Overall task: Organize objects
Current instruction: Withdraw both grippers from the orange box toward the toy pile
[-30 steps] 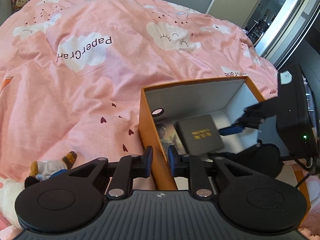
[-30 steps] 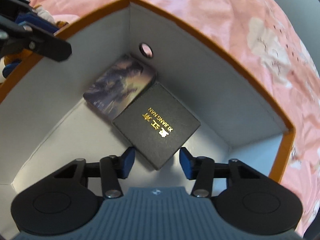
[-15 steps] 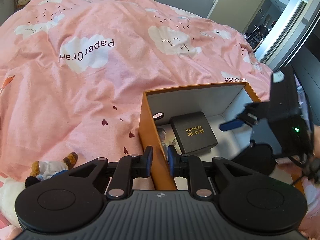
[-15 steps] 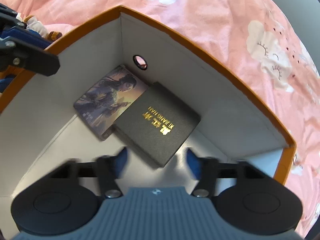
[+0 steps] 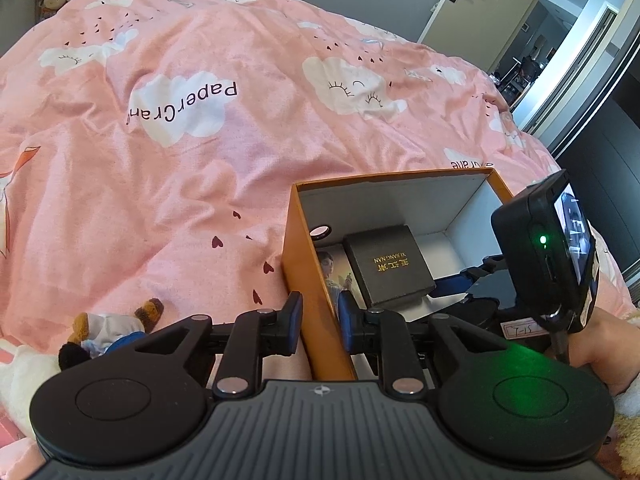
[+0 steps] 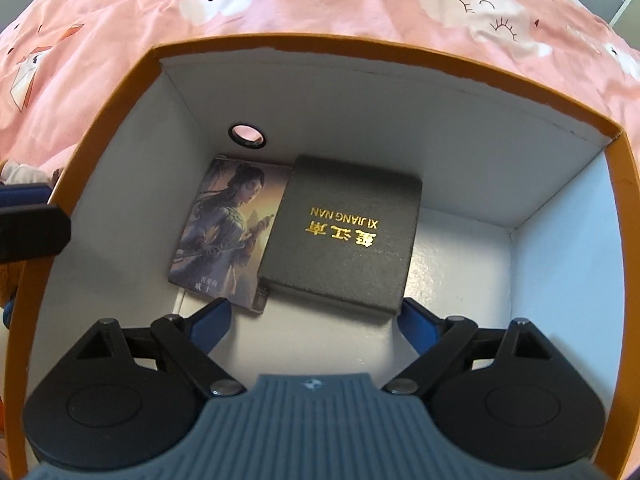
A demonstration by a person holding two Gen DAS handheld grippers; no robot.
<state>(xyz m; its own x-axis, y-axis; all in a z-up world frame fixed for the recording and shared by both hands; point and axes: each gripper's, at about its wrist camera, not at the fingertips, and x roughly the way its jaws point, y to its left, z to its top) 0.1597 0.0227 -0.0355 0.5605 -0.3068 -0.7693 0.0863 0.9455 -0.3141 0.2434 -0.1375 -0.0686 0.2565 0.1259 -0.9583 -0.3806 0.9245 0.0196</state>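
The right hand-held gripper (image 6: pixel 314 320) now has its jaws spread wide apart, wider than a second ago, and has drawn back from the black box (image 6: pixel 344 232), which lies free of both fingers. That box has turned from a diamond set to lie squarer, its far edge toward 12 o'clock, overlapping the picture card (image 6: pixel 228 224). In the left wrist view the right hand-held gripper's camera body (image 5: pixel 548 248) sits lower, at 3 o'clock.

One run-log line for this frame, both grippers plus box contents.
left gripper: shut on orange cardboard box wall | right gripper: open, inside box | black gold-lettered case: released, partly over illustrated card
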